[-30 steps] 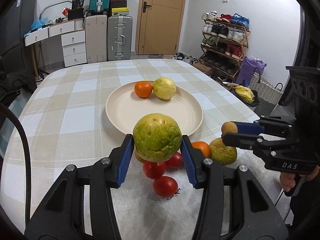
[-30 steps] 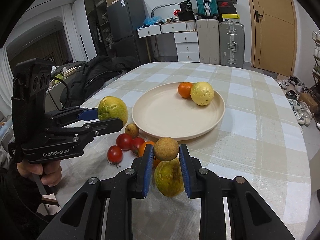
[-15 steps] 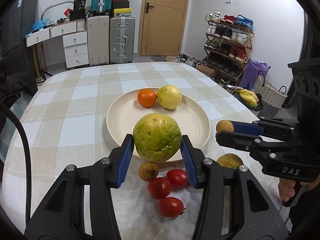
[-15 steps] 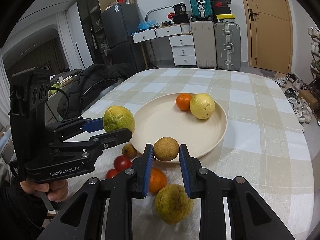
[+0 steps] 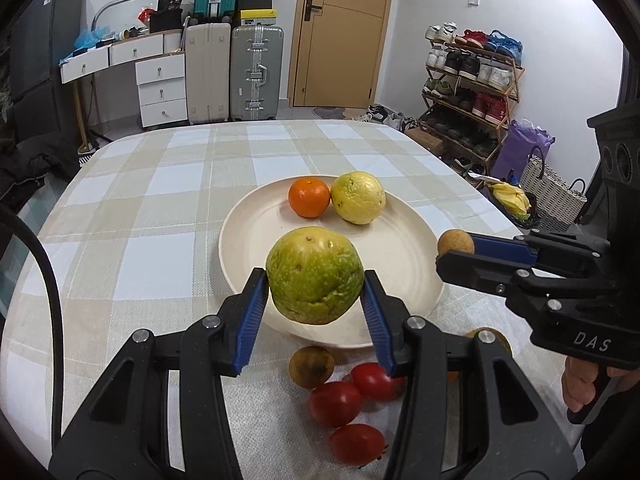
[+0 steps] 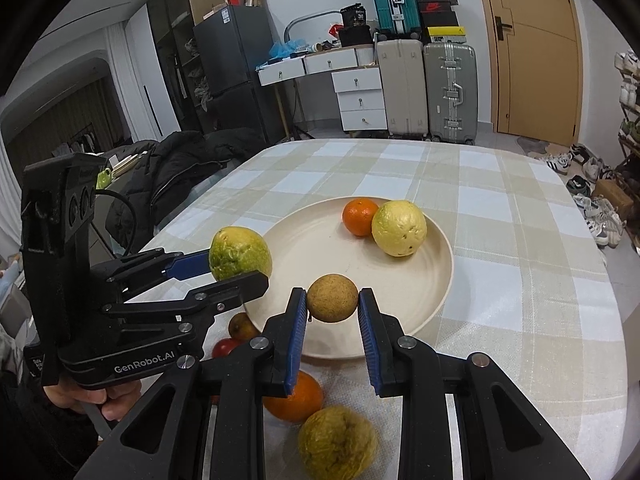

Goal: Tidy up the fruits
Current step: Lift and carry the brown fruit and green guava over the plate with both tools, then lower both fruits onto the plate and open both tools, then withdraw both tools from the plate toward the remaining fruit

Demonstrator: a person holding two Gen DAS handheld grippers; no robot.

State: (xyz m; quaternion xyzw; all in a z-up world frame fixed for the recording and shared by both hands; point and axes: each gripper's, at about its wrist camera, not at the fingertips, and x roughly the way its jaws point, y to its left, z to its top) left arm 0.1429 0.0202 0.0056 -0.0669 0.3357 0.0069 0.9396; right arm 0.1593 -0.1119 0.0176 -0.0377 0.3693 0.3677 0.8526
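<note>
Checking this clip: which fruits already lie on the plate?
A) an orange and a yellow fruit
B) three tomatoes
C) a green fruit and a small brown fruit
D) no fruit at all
A: an orange and a yellow fruit rest side by side at the far side of the plate; the tomatoes lie on the tablecloth, and the green and brown fruits are gripped above.

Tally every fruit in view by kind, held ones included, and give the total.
Round orange citrus fruits: 2
Small red tomatoes: 3
Small brown round fruits: 2
Large green-to-yellow bumpy fruits: 3
Total: 10
</note>
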